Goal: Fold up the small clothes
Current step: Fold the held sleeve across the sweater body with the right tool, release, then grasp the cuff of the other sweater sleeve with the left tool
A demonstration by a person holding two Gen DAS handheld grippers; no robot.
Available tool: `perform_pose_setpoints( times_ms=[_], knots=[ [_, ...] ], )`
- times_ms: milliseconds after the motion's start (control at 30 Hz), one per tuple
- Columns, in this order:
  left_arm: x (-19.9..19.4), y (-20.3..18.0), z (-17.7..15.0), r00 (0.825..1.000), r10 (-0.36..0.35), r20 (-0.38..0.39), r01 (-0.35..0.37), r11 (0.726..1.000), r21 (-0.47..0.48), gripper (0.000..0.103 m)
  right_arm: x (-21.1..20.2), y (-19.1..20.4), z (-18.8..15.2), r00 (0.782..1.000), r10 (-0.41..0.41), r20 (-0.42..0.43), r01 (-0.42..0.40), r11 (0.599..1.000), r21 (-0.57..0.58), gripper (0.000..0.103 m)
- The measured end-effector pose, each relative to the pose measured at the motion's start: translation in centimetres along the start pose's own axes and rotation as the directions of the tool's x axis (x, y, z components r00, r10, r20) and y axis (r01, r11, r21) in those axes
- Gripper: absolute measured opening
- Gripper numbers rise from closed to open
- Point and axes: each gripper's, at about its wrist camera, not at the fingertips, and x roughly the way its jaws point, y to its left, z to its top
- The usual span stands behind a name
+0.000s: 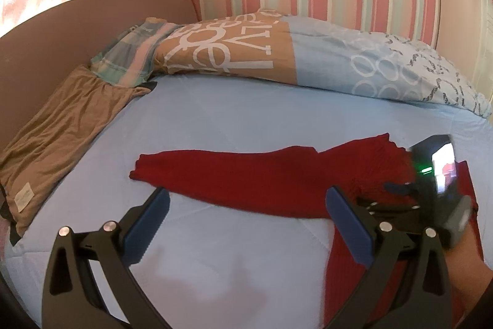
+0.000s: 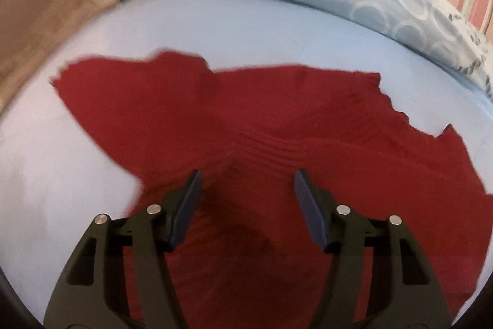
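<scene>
Blue bed (image 1: 215, 125), red garment (image 1: 234, 178), pillow lettering (illegible)

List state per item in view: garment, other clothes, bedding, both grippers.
Red knit garment: spread flat on the sheet, one sleeve stretched out, unfolded.
Brown cloth: lying flat at the bed edge, wrinkled.
Striped pastel cloth: folded, resting against the duvet.
Patterned duvet: bunched along the wall.
Light blue bedsheet: smooth.
Left gripper: open, nothing between its pads.
Right gripper: open above the garment, not gripping.
</scene>
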Motion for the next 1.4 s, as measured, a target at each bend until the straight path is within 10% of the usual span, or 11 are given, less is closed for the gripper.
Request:
perform_pose_setpoints(
  times_ms=[333,733,1400],
  knots=[
    [-5.2,-0.9,-0.5,0.999,-0.032,-0.008,0.032,0.999,0.001,0.101,-16.5,-3.4,-5.3,0.959,-0.265,0.103,0.249,0.957,0.146,0.079],
    [-10.4,-4.1,-4.0,0.991,-0.134,-0.024,0.135,0.988,0.07,0.102,-29.6,-5.0,-10.4,0.921,-0.367,0.132,0.315,0.9,0.302,0.087],
    [2.9,15.8,-2.8,0.997,-0.071,-0.038,0.07,0.997,-0.015,0.101,-20.0,2.0,-7.2,0.955,-0.269,0.125,0.241,0.949,0.203,0.092]
  ],
)
